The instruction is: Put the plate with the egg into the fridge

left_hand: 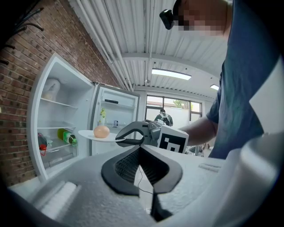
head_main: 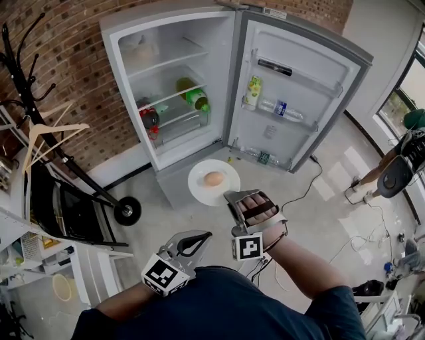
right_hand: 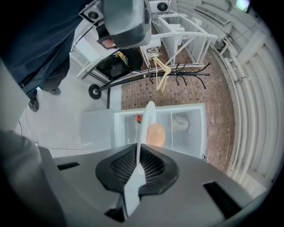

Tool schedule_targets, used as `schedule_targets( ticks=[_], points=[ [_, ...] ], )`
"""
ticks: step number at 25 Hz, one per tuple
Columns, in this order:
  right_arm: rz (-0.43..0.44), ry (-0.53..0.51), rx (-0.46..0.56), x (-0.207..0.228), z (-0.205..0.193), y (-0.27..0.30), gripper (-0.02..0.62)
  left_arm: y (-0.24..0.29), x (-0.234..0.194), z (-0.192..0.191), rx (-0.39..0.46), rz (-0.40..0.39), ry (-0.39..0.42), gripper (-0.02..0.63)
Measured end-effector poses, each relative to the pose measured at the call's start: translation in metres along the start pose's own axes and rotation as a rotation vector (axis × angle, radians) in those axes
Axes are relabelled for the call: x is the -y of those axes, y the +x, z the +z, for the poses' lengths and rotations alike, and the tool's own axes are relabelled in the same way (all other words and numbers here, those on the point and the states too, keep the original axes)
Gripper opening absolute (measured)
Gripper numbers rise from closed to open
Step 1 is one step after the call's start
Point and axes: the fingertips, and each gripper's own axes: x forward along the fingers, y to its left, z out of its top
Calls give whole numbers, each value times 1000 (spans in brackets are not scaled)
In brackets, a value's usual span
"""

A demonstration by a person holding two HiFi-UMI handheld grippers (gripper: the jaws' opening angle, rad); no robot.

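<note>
Before open fridge [head_main: 133,40], right hand-held gripper [head_main: 234,195] pinching plate [head_main: 199,184] rim — egg [head_main: 213,178] just beyond.

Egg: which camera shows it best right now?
Head view: the egg lies whole, seen from above, in the middle of the plate. Left gripper view shows it small, side-on. Right gripper view shows it partly hidden behind the edge-on plate.

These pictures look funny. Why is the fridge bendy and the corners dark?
Head view: a wide lens bows the fridge. Left gripper view: dark rounded corners, glare from the ceiling lamp. Right gripper view: dark corners too, and the plate looks blurry up close.
</note>
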Motion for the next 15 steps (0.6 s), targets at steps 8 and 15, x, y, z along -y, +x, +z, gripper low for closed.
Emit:
schedule_targets(
  ticks=[8, 15],
  points=[
    [21, 4, 29, 1, 0, 32, 21, 16, -25, -7, 12, 2, -21, -2],
    [46, -1, 15, 14, -5, 89, 21, 36, -82, -3, 48, -20, -36, -2]
  ],
)
